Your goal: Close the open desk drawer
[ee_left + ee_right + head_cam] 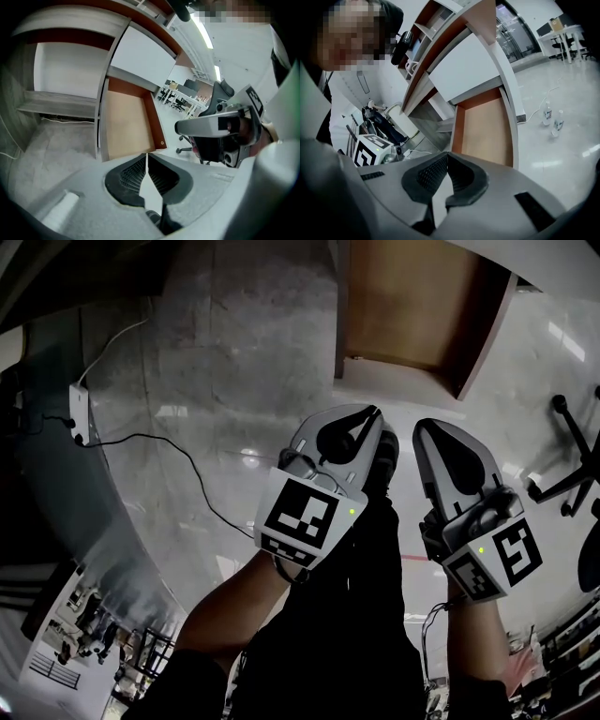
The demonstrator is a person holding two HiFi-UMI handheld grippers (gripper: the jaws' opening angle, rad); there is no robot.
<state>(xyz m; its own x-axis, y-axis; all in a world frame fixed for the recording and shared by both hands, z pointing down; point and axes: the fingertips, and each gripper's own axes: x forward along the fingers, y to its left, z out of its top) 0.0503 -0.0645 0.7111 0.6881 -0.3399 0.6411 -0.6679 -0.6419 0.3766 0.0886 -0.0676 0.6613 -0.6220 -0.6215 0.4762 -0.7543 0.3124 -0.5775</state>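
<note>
— Since the desk drawer (412, 306) is the thing to be dealt with, where does it sit?

— At the top of the head view, pulled out from the desk, with its pale wooden bottom showing inside a reddish-brown wall. It lies ahead of both grippers and apart from them, and neither touches it.

— And looking along the jaws?

— In the left gripper view the drawer (126, 122) runs away just beyond the tips, with a white desk front (140, 56) above it. In the right gripper view the drawer (485, 126) also sits just past the tips, under the same white front.

— What are the claws doing?

— The left gripper (373, 413) is clenched. Its own view shows the ribbed pads (133, 176) meeting at the tips with nothing caught between them. The right gripper (422, 426) is clenched and empty too, its tips touching in its own view. The two are side by side, near each other, and both point toward the drawer. Each has its marker cube turned up to the head camera.

— And around them?

— A pale, glossy floor (234, 362) lies under everything. At the left a white power strip (79, 413) sits by a grey wall, and a black cable (178, 451) trails from it across the floor. At the right edge is the black base of an office chair (572, 465). The right gripper view shows two bottles (547, 114) standing on the floor beside the desk. The person's forearms and dark trousers (356, 615) fill the bottom of the head view.
</note>
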